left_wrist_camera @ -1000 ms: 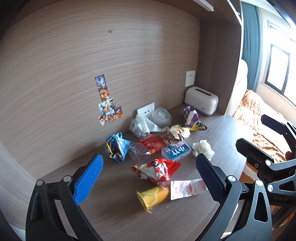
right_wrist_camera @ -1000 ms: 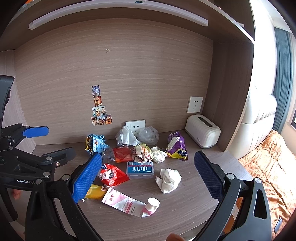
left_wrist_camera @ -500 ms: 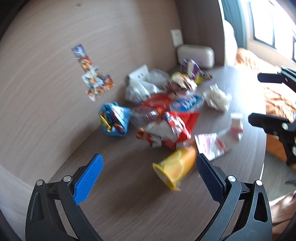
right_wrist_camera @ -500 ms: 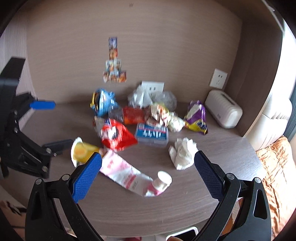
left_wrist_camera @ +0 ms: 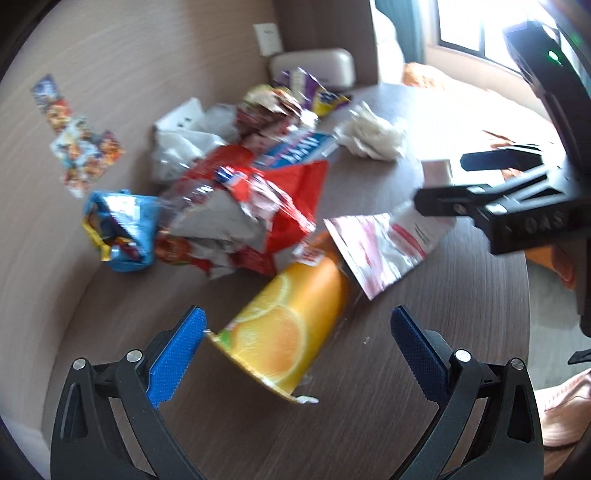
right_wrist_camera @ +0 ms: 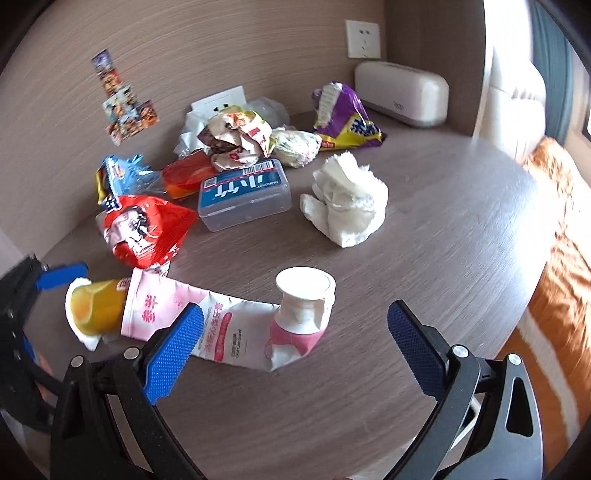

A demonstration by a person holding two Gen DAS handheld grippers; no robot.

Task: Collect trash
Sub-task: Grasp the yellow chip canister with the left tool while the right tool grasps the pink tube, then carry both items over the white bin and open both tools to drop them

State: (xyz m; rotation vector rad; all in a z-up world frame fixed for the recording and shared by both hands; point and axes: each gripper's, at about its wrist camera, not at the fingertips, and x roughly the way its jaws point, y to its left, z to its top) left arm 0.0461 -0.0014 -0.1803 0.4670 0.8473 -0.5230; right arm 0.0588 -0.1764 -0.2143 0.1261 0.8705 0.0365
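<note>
You have a dark wood-grain table [right_wrist_camera: 424,229]: orange-printed cup [left_wrist_camera: 291,325] on its side, squeezed pink toothpaste tube [right_wrist_camera: 229,328], crumpled white tissue [right_wrist_camera: 345,199], clear plastic box with blue label [right_wrist_camera: 243,192], red snack bag [right_wrist_camera: 144,230], white toaster-like box [right_wrist_camera: 402,92].

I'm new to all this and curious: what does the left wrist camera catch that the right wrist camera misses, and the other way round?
Only the left wrist view shows the window and the orange cup's printed side close up. Only the right wrist view shows the toothpaste tube's white cap clearly and the clear plastic box unhidden. Both show the pink toothpaste tube, red snack bag, crumpled tissue and wooden desk, each framed by an open hand-held gripper: left, right.
</note>
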